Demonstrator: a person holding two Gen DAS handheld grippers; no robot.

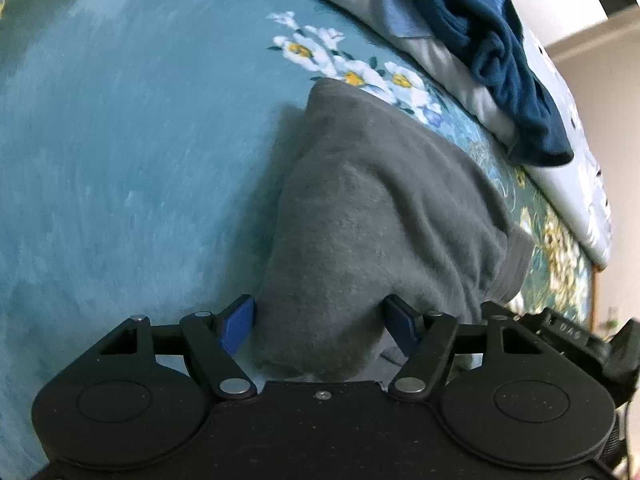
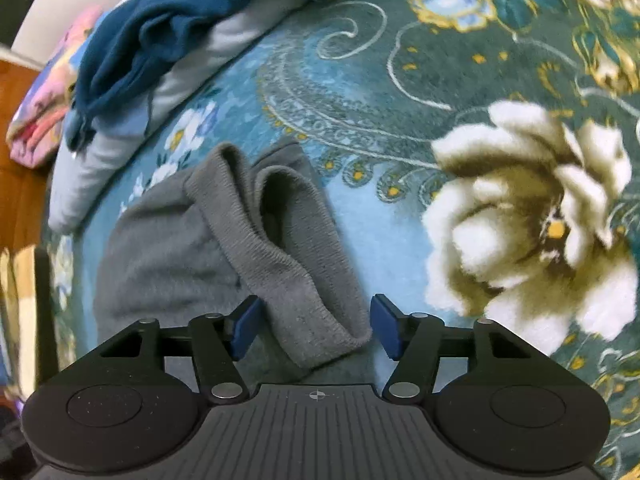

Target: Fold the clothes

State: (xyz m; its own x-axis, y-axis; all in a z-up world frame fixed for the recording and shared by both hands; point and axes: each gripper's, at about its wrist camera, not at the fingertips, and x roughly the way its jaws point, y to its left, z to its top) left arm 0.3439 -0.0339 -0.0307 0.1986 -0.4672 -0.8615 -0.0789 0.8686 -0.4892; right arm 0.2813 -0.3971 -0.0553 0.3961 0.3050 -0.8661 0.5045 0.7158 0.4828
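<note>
Parted fingers straddling grey garment, unclamped

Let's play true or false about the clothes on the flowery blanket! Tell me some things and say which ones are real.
1. The grey garment lies on a blue flowery blanket. True.
2. The dark blue garment is neatly folded. False: it lies crumpled on a pale pillow.
3. The right gripper has its jaws open, with the grey ribbed cuff between them. True.
4. The left gripper is clamped on a red sock. False: its jaws stand open around grey cloth.
</note>
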